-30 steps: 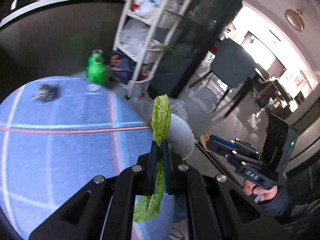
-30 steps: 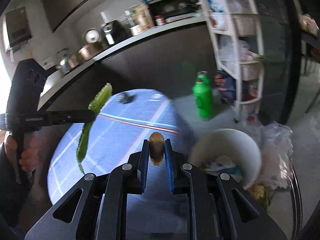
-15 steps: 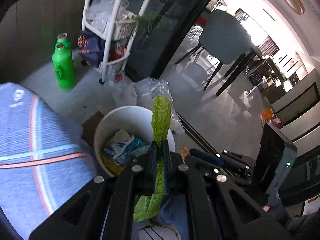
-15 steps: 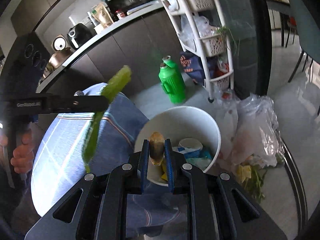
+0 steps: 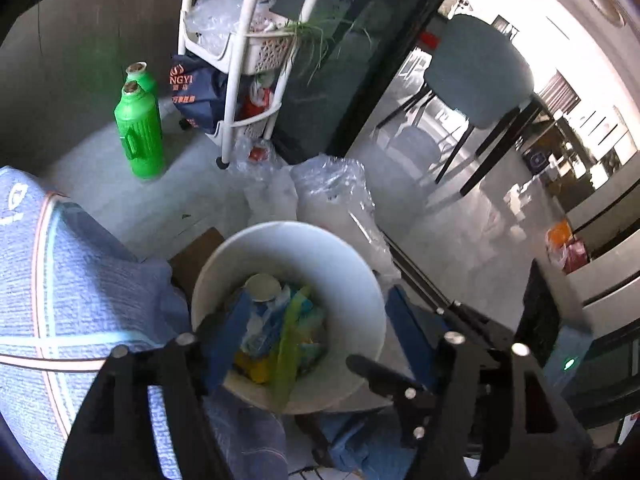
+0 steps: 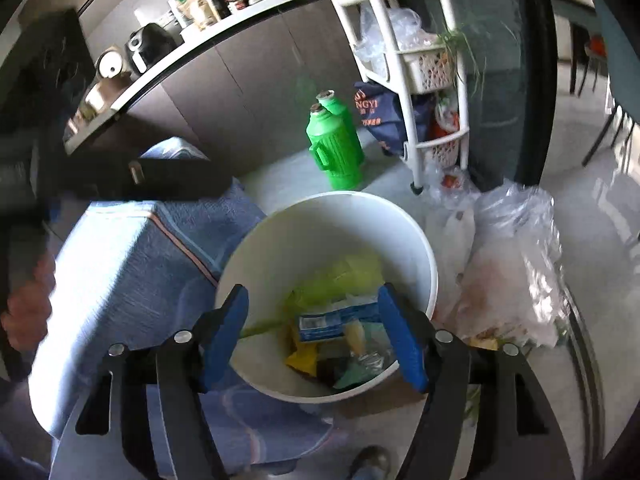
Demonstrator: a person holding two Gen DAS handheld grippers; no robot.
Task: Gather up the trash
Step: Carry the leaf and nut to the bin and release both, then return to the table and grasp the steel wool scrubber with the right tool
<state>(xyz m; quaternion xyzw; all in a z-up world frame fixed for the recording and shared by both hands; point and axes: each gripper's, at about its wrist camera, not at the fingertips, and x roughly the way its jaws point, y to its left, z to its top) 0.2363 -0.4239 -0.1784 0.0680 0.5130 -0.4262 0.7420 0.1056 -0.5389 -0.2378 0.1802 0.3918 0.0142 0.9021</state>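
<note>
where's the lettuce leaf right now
In the left wrist view the lettuce leaf is inside the white bin, low centre, on the trash beside a paper cup, between the opening fingers of the left tool.

A: What sort of place is this?
B: A home kitchen opening onto a dining area. A long countertop (image 6: 208, 46) over dark cabinet fronts (image 6: 256, 80) carries small appliances (image 6: 146, 46), jars and packets.

A: What else supports that reading?
B: A white tiered storage cart (image 5: 244, 60) holds baskets, plastic bags and green stalks. Two green jugs (image 5: 140, 136) stand on the pale tiled floor (image 5: 200, 204) beside it.

A: And the dining side?
B: Past a dark glass partition (image 5: 340, 64), a grey-green chair (image 5: 480, 76) on black legs stands in a bright room.

A: Anything nearer?
B: A white bin (image 6: 400, 232) of food scraps and wrappers sits on the floor beside the corner of a blue-clothed desk (image 6: 132, 268).
</note>
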